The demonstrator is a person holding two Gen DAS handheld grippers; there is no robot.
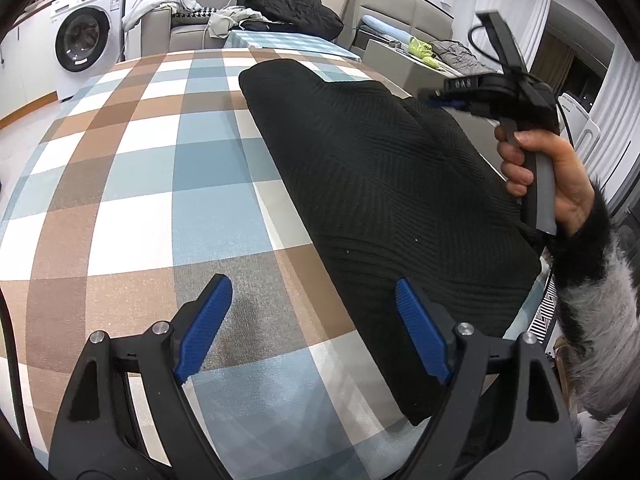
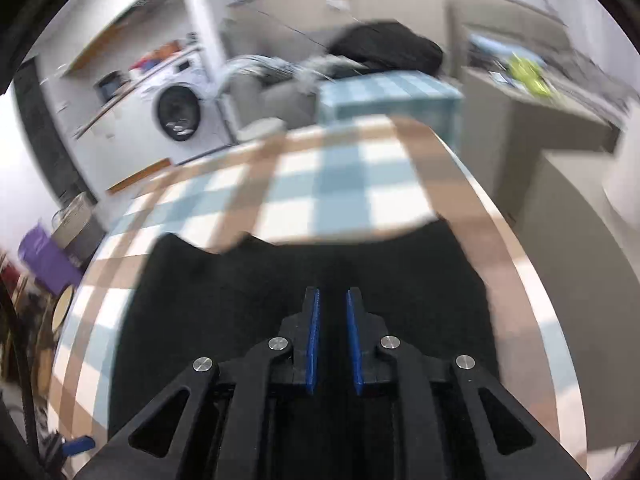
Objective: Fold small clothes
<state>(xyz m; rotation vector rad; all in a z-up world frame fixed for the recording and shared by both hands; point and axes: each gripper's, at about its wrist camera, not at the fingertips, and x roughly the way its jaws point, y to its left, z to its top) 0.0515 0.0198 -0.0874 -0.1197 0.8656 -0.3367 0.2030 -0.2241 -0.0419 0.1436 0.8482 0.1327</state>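
A home's living space is showing itself — a washing machine (image 1: 82, 38) is standing by the wall. A grey sofa (image 1: 188, 32) is carrying heaped clothes (image 1: 290, 10) — a checked-cloth surface (image 1: 132, 168) is filling the foreground.

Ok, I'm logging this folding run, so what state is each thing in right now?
black knit garment: folded, lying flat on the checked cloth, not gripped.
left gripper: jaws wide open, empty.
right gripper: jaws nearly shut, narrow gap, nothing between them.
washing machine: door closed.
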